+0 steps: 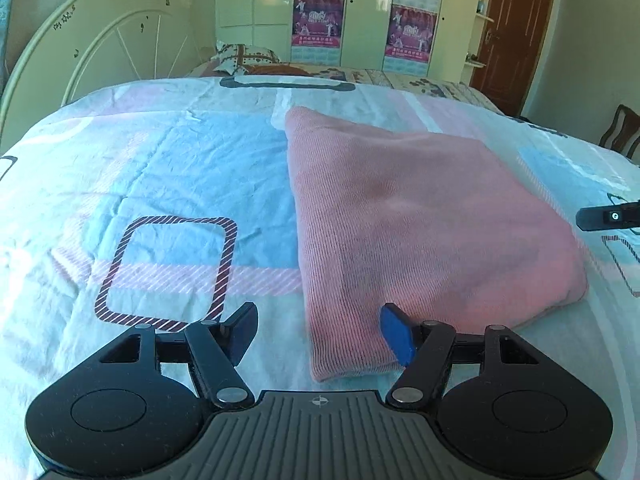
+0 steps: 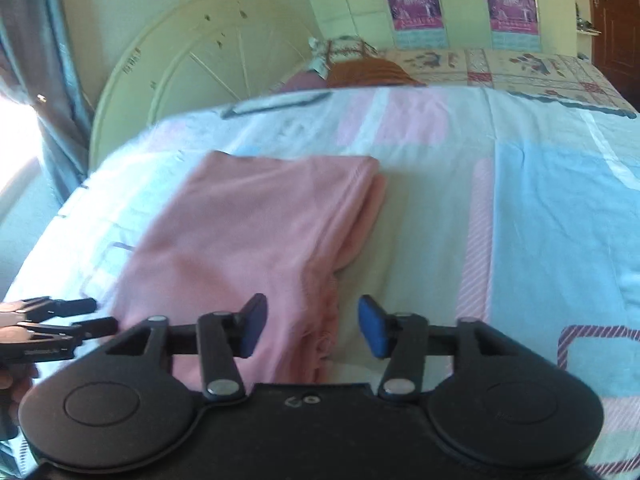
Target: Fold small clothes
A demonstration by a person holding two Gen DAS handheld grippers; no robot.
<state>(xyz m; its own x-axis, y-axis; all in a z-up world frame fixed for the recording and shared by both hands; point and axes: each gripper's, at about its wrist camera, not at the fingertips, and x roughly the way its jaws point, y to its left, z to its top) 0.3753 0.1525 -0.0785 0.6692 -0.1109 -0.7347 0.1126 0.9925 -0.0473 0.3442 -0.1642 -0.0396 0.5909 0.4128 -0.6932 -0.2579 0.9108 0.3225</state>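
While both grippers are held low over the bed, a folded pink garment (image 1: 420,224) is seen lying flat on the patterned bedsheet (image 1: 160,168). The left gripper (image 1: 320,334) is spread open at its near edge; the right gripper (image 2: 310,326) is likewise open, holding nothing.
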